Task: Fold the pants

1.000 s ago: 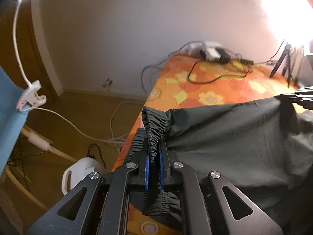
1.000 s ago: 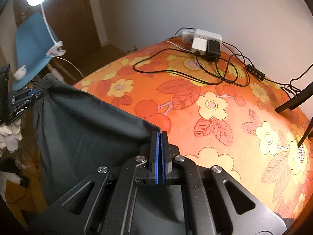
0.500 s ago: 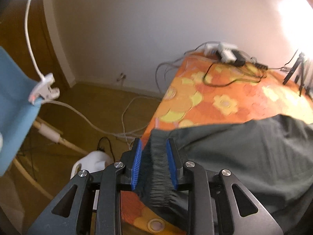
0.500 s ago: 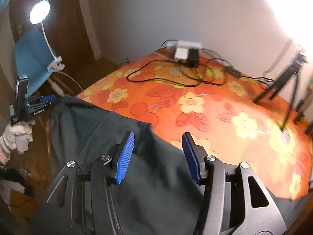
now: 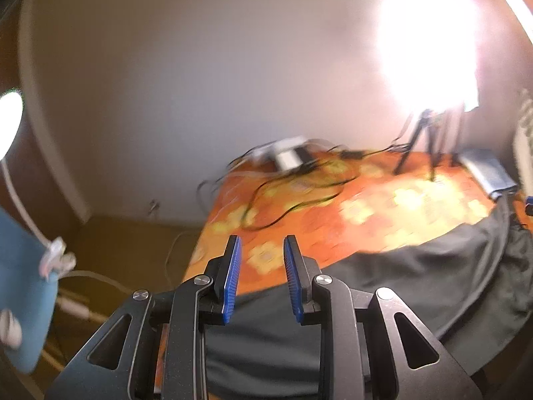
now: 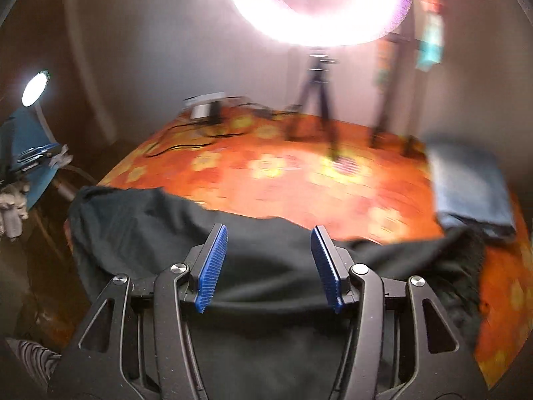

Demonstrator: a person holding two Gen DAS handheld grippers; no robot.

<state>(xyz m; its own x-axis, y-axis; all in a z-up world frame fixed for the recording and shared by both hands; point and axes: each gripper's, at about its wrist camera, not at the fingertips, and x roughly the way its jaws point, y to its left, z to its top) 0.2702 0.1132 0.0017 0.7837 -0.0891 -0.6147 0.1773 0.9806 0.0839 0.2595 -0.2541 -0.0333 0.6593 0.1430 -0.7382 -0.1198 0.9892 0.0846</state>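
Note:
Dark grey pants (image 5: 383,286) (image 6: 266,260) lie spread along the near edge of a table covered with an orange flowered cloth (image 5: 333,220) (image 6: 299,180). My left gripper (image 5: 261,260) hangs above the pants' left end, open, with nothing between its blue pads. My right gripper (image 6: 268,250) is over the middle of the pants, jaws wide apart and empty. In the right wrist view the left gripper (image 6: 33,156) shows small at the far left, held by a gloved hand (image 6: 11,203). Both views are blurred.
A power strip with black cables (image 5: 289,156) (image 6: 203,106) sits at the table's far edge. Tripod legs (image 6: 316,100) stand under a bright ring light (image 6: 316,6). A folded blue cloth (image 6: 469,190) (image 5: 489,173) lies at the right. A blue chair with a clip lamp (image 5: 23,286) stands left.
Both grippers let go of the pants, opened and rose away from them. The pants dropped flat onto the table. The right gripper swung to the right, towards the tripod.

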